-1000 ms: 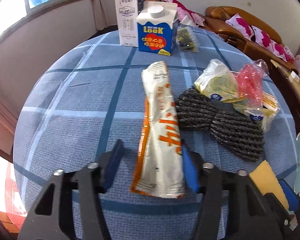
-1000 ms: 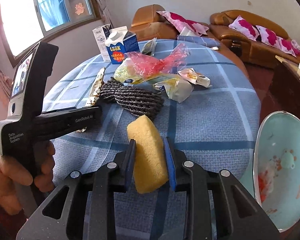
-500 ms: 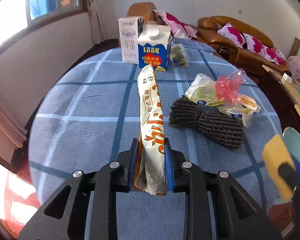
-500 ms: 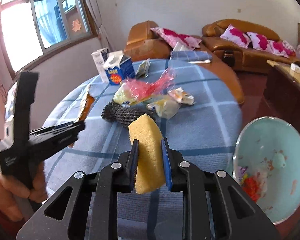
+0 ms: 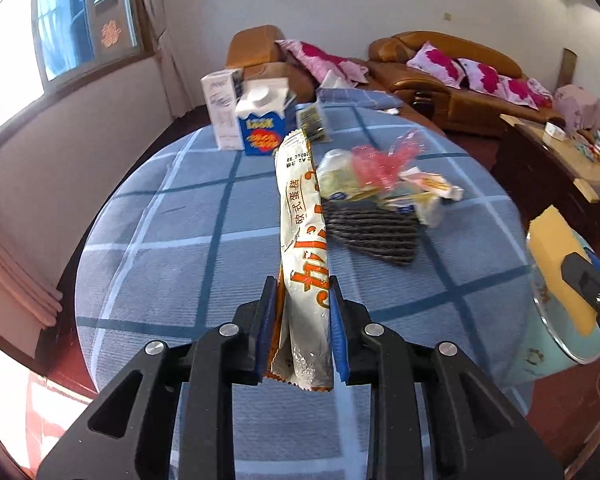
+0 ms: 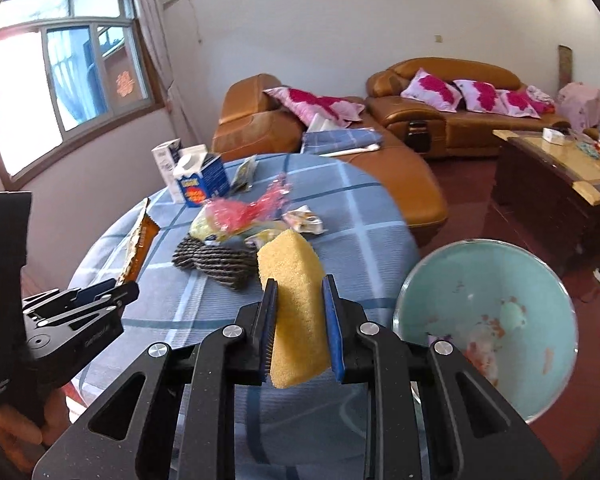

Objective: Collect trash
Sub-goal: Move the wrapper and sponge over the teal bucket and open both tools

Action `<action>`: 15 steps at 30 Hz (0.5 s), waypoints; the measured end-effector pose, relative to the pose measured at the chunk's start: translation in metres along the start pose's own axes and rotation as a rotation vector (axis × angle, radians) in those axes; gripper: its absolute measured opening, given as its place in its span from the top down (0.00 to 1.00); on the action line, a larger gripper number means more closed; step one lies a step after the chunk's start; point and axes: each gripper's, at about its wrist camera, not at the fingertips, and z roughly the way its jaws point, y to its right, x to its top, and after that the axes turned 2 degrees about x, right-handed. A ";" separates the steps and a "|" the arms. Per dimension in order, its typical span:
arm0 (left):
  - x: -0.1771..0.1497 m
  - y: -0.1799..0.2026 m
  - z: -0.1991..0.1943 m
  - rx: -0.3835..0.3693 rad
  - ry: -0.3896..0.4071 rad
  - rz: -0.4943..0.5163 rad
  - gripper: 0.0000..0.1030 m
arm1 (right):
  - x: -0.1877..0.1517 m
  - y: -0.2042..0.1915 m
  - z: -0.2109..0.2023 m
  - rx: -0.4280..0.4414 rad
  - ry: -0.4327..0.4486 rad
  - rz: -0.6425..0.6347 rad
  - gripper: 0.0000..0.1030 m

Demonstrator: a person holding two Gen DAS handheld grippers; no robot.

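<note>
Up front, the left hand-held gripper [image 5: 300,320] is closed on a long white and orange wrapper [image 5: 304,240], its blue pads pressing the wrapper's lower part from both sides. The wrapper sticks out forward from between the fingers, lifted above the table [image 5: 160,260], and its far end points toward the blue carton [image 5: 260,128]. The right hand-held gripper [image 6: 300,316] is clamped on a yellow sponge [image 6: 296,300], which stands upright between the pads, its top rising above the fingertips. Just to the right of that gripper and lower down is a pale green bin [image 6: 520,280] with scraps inside. In the left wrist view the sponge [image 5: 556,264] hangs over the bin's rim [image 5: 548,340]. On the table lie a dark mesh sleeve [image 5: 372,232], a pink bag [image 5: 380,160] on crumpled wrappers, and a white carton [image 5: 220,116] beside the blue one. Both cartons stand upright near the table's far edge.
</note>
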 end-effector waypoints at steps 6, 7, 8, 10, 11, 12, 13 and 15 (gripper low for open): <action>0.002 0.017 -0.016 -0.008 0.028 0.034 0.76 | -0.002 0.020 -0.015 -0.036 0.024 0.033 0.78; 0.001 0.021 -0.020 -0.011 0.032 0.041 0.76 | -0.002 0.022 -0.017 -0.042 0.029 0.037 0.78; 0.001 0.024 -0.021 -0.011 0.035 0.046 0.76 | -0.002 0.026 -0.020 -0.050 0.034 0.042 0.78; 0.002 0.030 -0.025 -0.014 0.043 0.059 0.76 | -0.003 0.032 -0.023 -0.058 0.041 0.051 0.78; 0.002 0.032 -0.027 -0.016 0.045 0.064 0.76 | -0.004 0.034 -0.025 -0.062 0.043 0.056 0.78; 0.002 0.034 -0.029 -0.017 0.048 0.068 0.76 | -0.004 0.038 -0.027 -0.067 0.047 0.062 0.78; 0.002 0.038 -0.032 -0.018 0.052 0.074 0.76 | -0.004 0.041 -0.029 -0.071 0.050 0.068 0.78; 0.003 0.042 -0.034 -0.022 0.058 0.084 0.76 | -0.005 0.047 -0.033 -0.079 0.057 0.077 0.78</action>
